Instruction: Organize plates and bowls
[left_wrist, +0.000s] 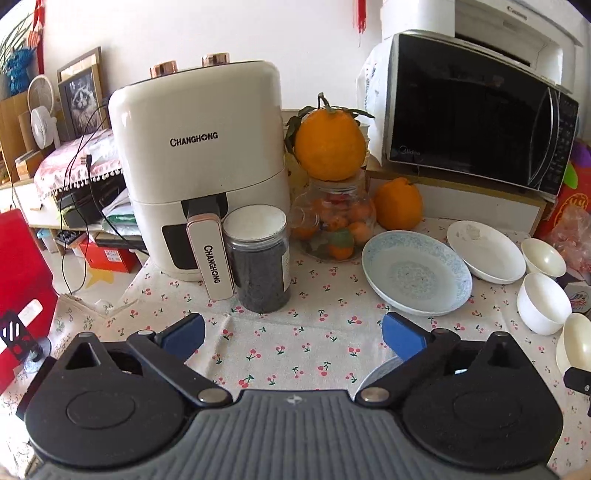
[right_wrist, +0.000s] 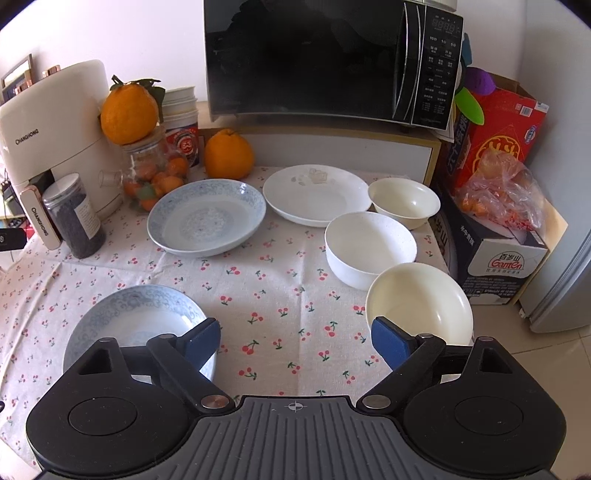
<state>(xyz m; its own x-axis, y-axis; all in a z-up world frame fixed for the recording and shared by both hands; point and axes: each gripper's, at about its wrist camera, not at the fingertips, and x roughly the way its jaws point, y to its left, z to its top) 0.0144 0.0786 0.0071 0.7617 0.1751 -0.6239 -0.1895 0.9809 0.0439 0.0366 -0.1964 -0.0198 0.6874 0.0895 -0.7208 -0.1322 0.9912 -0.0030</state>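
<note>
Hovering over the cherry-print desk (right_wrist: 280, 273), the right claw (right_wrist: 295, 341) has its blue pads spread apart with nothing between them; the left claw (left_wrist: 293, 332) is likewise spread wide and holds nothing.

Near items, right view: a blue-patterned plate (right_wrist: 147, 317) lies just beside the right claw's left pad, partly hidden under it; a cream bowl (right_wrist: 424, 302) sits just beside the right pad at the desk's right edge.

Middle: a white bowl (right_wrist: 369, 247) touches or nearly touches the cream bowl; farther right, a second cream bowl (right_wrist: 404, 201).

Far: a second blue-patterned plate (right_wrist: 207, 218) at centre left and a white plate (right_wrist: 316, 194) to its right, close together.

Beyond them: a dark-filled jar (left_wrist: 258, 258), an air fryer (left_wrist: 199, 158), a glass jar of small fruit (left_wrist: 332, 225) with an orange (left_wrist: 328, 147) on top, another orange (left_wrist: 399, 203) on the desk, and a microwave (left_wrist: 476, 114) on a raised shelf.
</note>
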